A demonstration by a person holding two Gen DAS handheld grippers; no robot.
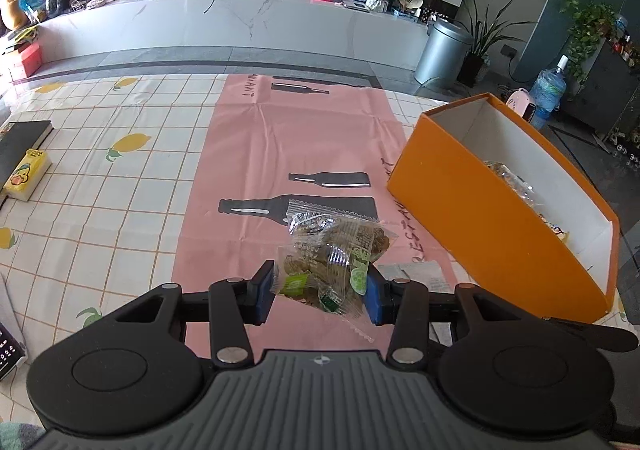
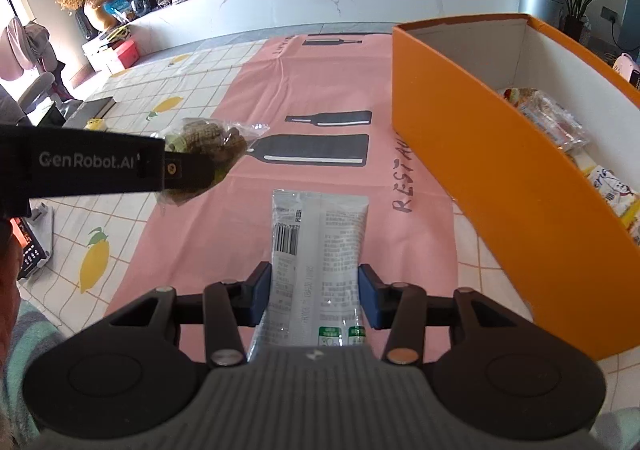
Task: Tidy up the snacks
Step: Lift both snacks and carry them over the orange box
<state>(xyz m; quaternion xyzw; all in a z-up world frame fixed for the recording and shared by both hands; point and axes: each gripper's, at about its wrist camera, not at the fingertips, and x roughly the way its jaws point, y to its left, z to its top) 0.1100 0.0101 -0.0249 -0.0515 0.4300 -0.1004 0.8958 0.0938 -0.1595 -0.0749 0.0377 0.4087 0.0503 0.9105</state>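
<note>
On the surface lies a white checked cloth with lemon prints, and over its middle a pink mat printed with black bottles. An orange box stands on the right side of the surface, open-topped, its white inside holding several snack packs along the bottom. At the left edge lie a dark book and a yellow tissue pack beside it. Beyond the far edge runs a grey floor, then a long white marble bench with a router, a red cube and a teddy bear; a metal bin and potted plants stand to the right. The left hand-held gripper is clenched on a clear bag of brown snacks, lifted clear of the mat. The right hand-held gripper grasps a white sachet by its sides, the printed back up, also above the mat and just left of the box's near wall. Seen from the right wrist, the left gripper sits well to the left with its bag. The mat between the grippers and the far edge is bare, and the box's top is unobstructed.
</note>
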